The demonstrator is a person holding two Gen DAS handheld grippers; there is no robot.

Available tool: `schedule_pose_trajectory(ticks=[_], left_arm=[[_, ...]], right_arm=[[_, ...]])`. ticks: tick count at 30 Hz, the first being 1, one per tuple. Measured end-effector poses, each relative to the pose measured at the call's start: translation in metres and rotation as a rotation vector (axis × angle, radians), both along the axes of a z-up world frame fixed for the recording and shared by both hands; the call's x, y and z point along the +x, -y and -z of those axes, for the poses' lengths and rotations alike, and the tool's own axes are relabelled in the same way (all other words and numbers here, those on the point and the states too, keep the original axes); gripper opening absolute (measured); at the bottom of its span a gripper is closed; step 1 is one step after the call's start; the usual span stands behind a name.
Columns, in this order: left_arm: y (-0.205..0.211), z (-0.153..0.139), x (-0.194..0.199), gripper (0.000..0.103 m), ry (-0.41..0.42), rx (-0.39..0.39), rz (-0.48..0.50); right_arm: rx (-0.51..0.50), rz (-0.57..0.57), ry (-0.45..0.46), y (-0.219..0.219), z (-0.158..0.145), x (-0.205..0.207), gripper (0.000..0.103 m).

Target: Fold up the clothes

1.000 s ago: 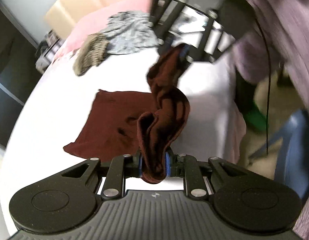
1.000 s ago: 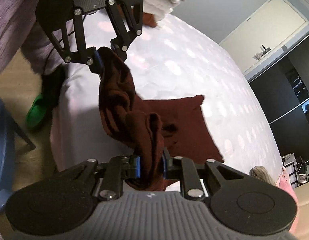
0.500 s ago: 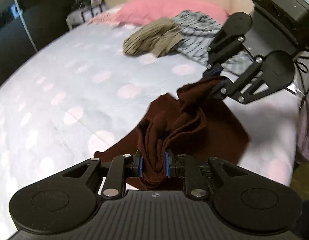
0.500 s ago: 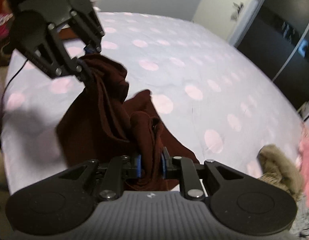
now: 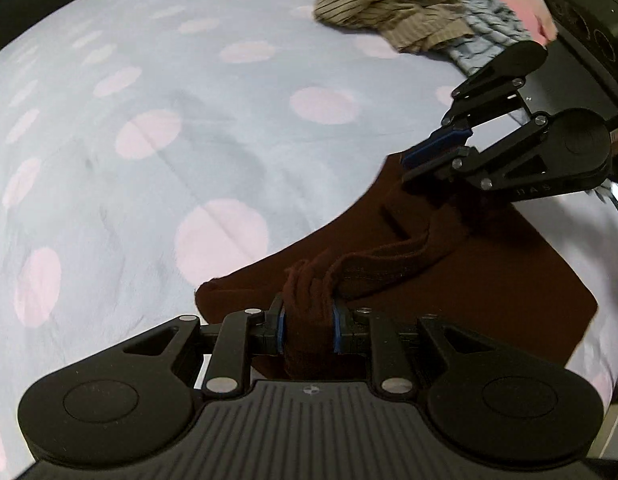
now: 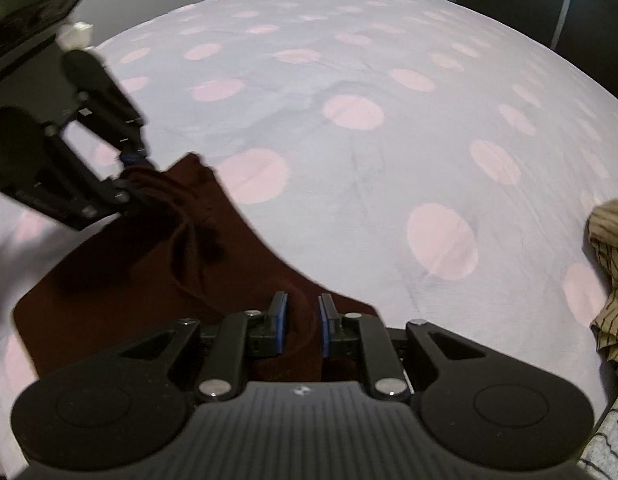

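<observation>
Faint embossed lettering is seen on the arm of the right gripper (image 5: 437, 160) in the left wrist view; it is too small to be read with certainty. A small round emblem without legible characters is noted on each camera-side gripper body. No other text is made out.

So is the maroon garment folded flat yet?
Not yet. The maroon garment lies partly flat on the bed; both tongs pinch a bunched edge.

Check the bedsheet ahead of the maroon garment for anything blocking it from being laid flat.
Nothing visible blocks it. Both the left gripper and right gripper already pinch the maroon garment. The bedsheet ahead is bare; the striped clothes lie far off.
</observation>
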State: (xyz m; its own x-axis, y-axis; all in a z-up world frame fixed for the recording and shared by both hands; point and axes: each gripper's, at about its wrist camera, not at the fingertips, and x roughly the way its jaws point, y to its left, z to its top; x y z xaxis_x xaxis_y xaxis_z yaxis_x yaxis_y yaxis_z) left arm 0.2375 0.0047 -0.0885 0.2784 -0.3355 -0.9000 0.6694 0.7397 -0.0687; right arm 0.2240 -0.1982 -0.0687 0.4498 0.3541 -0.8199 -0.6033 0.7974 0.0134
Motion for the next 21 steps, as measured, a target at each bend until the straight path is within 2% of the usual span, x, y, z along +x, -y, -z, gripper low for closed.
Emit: schedule_pose_trajectory(ticks=[4,5,6,8,10,12,15,19,20,21], left_arm=[[-0.009,-0.011,0.002,0.027,0.021,-0.043,-0.079],[-0.012,-0.016,0.0,0.03,0.037,-0.048,-0.091],[-0.015,-0.021,-0.002,0.034,0.057,-0.052,-0.104],[-0.013,-0.023,0.001,0.044,0.081,-0.064,-0.123],[-0.02,-0.027,-0.005,0.046,0.089,-0.081,-0.144],[-0.023,-0.025,-0.01,0.047,0.077,-0.084,-0.153],[-0.022,-0.015,-0.013,0.047,0.051,-0.083,-0.171],[-0.02,-0.003,-0.007,0.046,0.017,-0.134,-0.228],[-0.021,-0.002,-0.005,0.036,0.011,-0.138,-0.241],[-0.023,-0.001,-0.003,0.025,0.004,-0.142,-0.255]], right_arm=[[0.023,0.103,0.028,0.006,0.01,0.02,0.021],[0.055,0.132,0.038,0.01,0.003,0.02,0.022],[0.088,0.154,0.043,0.015,-0.002,0.021,0.029],[0.132,0.184,0.05,0.025,-0.014,0.016,0.035],[0.163,0.206,0.053,0.033,-0.024,0.01,0.037],[0.184,0.22,0.03,0.04,-0.027,0.001,0.049],[0.177,0.219,-0.015,0.039,-0.014,-0.002,0.056],[0.188,0.258,-0.098,0.047,0.002,-0.011,0.056],[0.211,0.277,-0.118,0.049,0.006,-0.01,0.052],[0.234,0.296,-0.136,0.051,0.008,-0.009,0.043]])
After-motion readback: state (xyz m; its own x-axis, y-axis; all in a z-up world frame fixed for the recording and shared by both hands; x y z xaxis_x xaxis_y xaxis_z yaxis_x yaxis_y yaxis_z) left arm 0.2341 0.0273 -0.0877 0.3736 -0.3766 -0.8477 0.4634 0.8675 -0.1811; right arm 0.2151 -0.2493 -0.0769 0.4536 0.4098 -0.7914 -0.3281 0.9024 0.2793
